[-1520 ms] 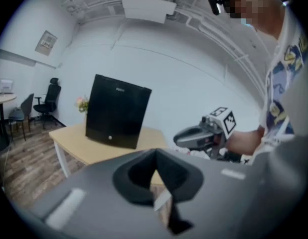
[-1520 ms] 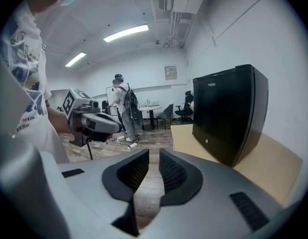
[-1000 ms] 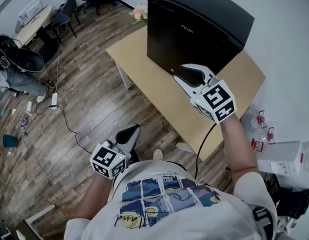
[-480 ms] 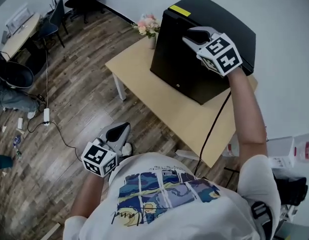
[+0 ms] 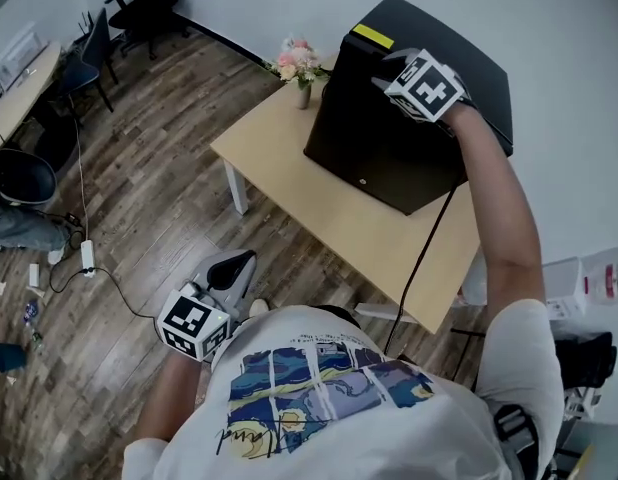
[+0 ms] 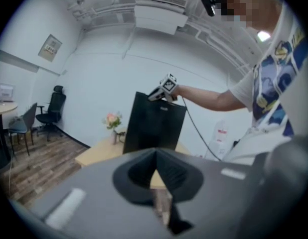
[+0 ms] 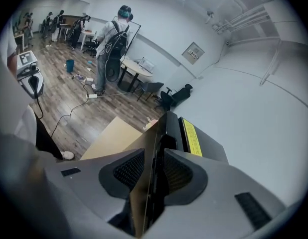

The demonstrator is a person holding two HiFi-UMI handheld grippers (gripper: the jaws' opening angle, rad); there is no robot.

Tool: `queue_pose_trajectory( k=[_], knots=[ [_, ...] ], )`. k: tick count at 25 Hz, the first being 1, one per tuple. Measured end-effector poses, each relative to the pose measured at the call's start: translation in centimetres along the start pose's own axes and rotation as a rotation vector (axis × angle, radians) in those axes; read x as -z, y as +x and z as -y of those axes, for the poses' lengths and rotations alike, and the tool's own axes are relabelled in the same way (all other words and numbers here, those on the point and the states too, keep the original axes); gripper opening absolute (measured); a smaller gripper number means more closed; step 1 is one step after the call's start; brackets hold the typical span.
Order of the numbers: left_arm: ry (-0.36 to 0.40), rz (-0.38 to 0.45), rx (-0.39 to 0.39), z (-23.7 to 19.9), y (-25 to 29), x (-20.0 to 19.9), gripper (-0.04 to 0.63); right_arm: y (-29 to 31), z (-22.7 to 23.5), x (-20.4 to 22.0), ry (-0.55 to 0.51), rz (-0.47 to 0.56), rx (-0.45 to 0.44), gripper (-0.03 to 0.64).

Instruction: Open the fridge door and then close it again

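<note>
Head camera overhead, all views share fridge (image 5: 374, 153)

black box-shaped fridge (image 5: 389, 138) on pale wooden table (image 5: 289, 163), at its far side; vase of pink flowers (image 5: 299, 65) just left of the fridge.

No legible text anywhere; yellow label (image 5: 373, 36) on the fridge (image 5: 361, 140) top illegibly small
</note>
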State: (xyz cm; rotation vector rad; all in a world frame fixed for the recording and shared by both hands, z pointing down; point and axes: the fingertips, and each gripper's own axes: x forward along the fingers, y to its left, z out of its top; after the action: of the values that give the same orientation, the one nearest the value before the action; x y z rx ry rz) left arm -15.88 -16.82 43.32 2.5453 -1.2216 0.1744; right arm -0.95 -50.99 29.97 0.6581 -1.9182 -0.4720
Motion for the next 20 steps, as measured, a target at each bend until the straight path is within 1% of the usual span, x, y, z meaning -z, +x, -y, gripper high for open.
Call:
queue_pose_trajectory(
  k=[2,7,9,13,20],
  knots=[
    [0.008,-0.006,0.007,-0.5,-0.4,0.1,0.008,0.3,-0.1,0.0,0.003,-0.024,-0.004,0.114],
    [0.0,-0.005,0.033,-1.0,0.0,0.2,0.008,0.9,-0.3,0.4,0.021,-0.096,-0.01,0.112],
    [0.001,-0.003,0.042,-1.1,0.1,0.0,0.008,1.0,-0.1,0.5,0.019,-0.113,0.002,0.09],
    [-0.001,-0.018,0.057,-1.5,0.0,0.3,0.008,1.0,0.3,0.6,0.041,-0.118,0.02,0.061],
    [-0.013,-0.047,0.107,-1.4,0.1,1.9,0.008,1.0,0.4,0.5,0.094,-0.092,0.02,0.051]
  ],
)
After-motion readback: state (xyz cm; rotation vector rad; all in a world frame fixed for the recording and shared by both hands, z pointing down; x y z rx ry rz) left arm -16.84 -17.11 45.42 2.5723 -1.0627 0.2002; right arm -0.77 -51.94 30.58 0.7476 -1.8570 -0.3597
